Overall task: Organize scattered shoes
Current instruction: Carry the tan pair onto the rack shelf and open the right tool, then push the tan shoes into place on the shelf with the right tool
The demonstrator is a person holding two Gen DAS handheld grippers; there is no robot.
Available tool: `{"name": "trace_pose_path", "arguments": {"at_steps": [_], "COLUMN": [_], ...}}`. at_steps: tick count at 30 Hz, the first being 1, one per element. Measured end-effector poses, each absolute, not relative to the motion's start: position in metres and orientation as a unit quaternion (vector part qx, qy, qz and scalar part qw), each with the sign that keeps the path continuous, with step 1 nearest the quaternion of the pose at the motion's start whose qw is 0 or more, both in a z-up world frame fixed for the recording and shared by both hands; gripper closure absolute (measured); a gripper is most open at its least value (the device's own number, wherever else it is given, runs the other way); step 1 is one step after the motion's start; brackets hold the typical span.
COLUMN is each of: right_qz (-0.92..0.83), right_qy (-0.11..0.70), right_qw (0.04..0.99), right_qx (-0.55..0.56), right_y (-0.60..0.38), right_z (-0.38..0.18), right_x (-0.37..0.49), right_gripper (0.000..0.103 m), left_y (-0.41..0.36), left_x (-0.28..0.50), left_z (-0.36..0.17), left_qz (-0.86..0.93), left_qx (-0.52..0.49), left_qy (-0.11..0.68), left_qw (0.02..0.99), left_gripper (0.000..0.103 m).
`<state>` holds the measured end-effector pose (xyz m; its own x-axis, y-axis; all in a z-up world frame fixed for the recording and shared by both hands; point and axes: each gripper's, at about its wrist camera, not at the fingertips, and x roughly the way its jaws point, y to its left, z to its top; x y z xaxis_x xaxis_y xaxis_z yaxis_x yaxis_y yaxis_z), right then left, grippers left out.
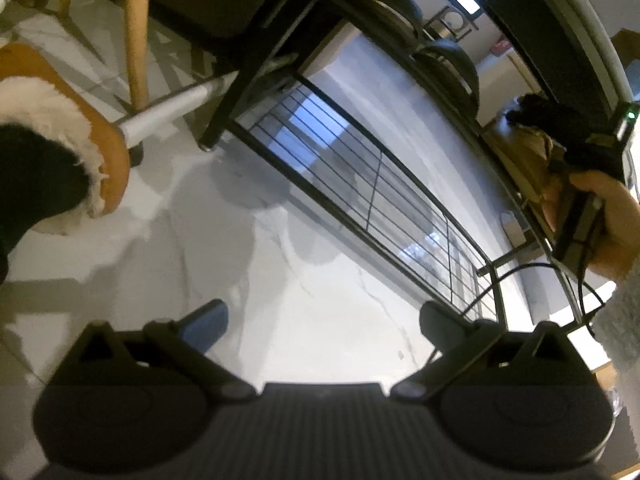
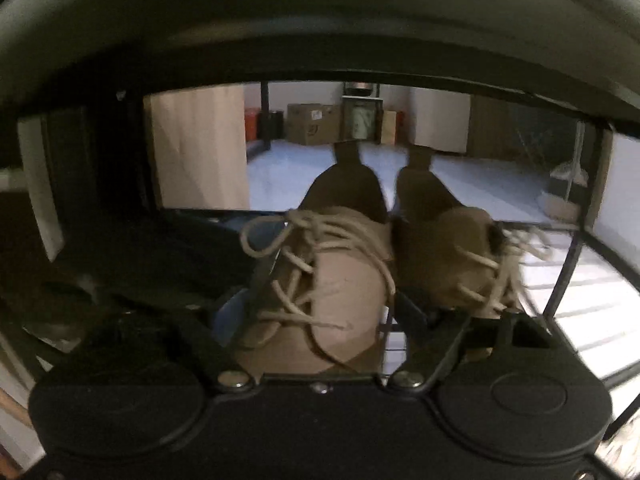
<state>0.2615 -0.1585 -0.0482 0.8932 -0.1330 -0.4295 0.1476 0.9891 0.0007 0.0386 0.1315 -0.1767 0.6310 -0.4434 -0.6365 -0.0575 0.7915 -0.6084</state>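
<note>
The left gripper (image 1: 320,322) has its two fingers far apart. Nothing is between them. Under them is only the shiny white floor (image 1: 280,280). Ahead of the left gripper stands a black wire shoe rack (image 1: 360,168). Its low shelf of thin bars is bare in the part that shows. Far off to the left of this gripper sits a brown slipper (image 1: 108,152) with white fluffy lining. A foot in a dark sock is inside it. A light wooden chair leg (image 1: 136,40) stands on the floor ahead and to the left. On the right side of this view a hand (image 1: 608,224) holds the other black gripper up by the rack.

The right gripper (image 2: 310,312) also has its fingers apart. A tan lace-up shoe (image 2: 336,288) sits between them, on the wire shelf of the rack. I cannot tell for sure if the fingers touch the shoe's sides, but they do not look pressed on it. The blue pad (image 2: 228,312) of the left finger shows just beside the shoe. A second tan shoe (image 2: 452,256) stands just to the right of the first one, past the right finger. The two shoes sit side by side, toes toward the gripper. To the left of the gripper, dark shoes (image 2: 168,256) lie on the same shelf. Far ahead, past the rack, are cardboard boxes (image 2: 312,124) on the floor.
</note>
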Motion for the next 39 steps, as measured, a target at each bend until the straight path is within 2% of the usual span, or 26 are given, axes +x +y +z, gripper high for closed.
{"name": "trace_pose_path", "arguments": {"at_steps": [1,3,6,14,18,20,22,27,29,31,36,39], "right_qz": [-0.073,-0.071,-0.054,-0.047,-0.054,-0.051,-0.05,-0.008,-0.001,-0.032,-0.111,-0.09], "right_qy": [0.225,0.224,0.198,0.135,0.141,0.166,0.167,0.139,0.12,0.102,0.161,0.2], "right_qw": [0.972,0.972,0.979,0.989,0.988,0.985,0.985,0.99,0.993,0.993,0.981,0.975], "right_qx": [0.009,0.011,0.015,0.02,0.002,-0.01,0.001,0.01,-0.019,-0.043,-0.009,0.02], "right_y": [-0.155,-0.152,-0.154,-0.156,-0.16,-0.163,-0.162,-0.156,-0.155,-0.166,-0.218,-0.237], "right_z": [-0.05,-0.052,-0.055,-0.059,-0.067,-0.075,-0.075,-0.061,-0.053,-0.047,-0.047,-0.055], "right_x": [0.265,0.266,0.267,0.301,0.321,0.332,0.328,0.263,0.222,0.189,0.204,0.222], "right_gripper": [0.039,0.048,0.055,0.055,0.055,0.051,0.041,0.029,0.028,0.023,0.023,0.022], "left_y": [0.132,0.133,0.133,0.13,0.131,0.131,0.131,0.132,0.132,0.131,0.126,0.124], "left_x": [0.039,0.039,0.04,0.044,0.047,0.047,0.047,0.044,0.041,0.04,0.038,0.039], "left_z": [-0.178,-0.18,-0.182,-0.187,-0.193,-0.196,-0.196,-0.189,-0.185,-0.185,-0.186,-0.185], "left_qz": [-0.111,-0.11,-0.108,-0.103,-0.095,-0.096,-0.1,-0.109,-0.112,-0.114,-0.12,-0.123], "left_qx": [-0.304,-0.307,-0.31,-0.306,-0.306,-0.307,-0.307,-0.31,-0.309,-0.308,-0.302,-0.295], "left_qy": [0.416,0.419,0.423,0.427,0.436,0.439,0.439,0.428,0.423,0.423,0.428,0.428], "left_qw": [0.849,0.847,0.845,0.845,0.841,0.839,0.839,0.842,0.845,0.845,0.843,0.846], "left_gripper": [0.001,0.001,0.001,0.001,0.001,0.001,0.001,0.001,0.001,0.001,0.001,0.001]}}
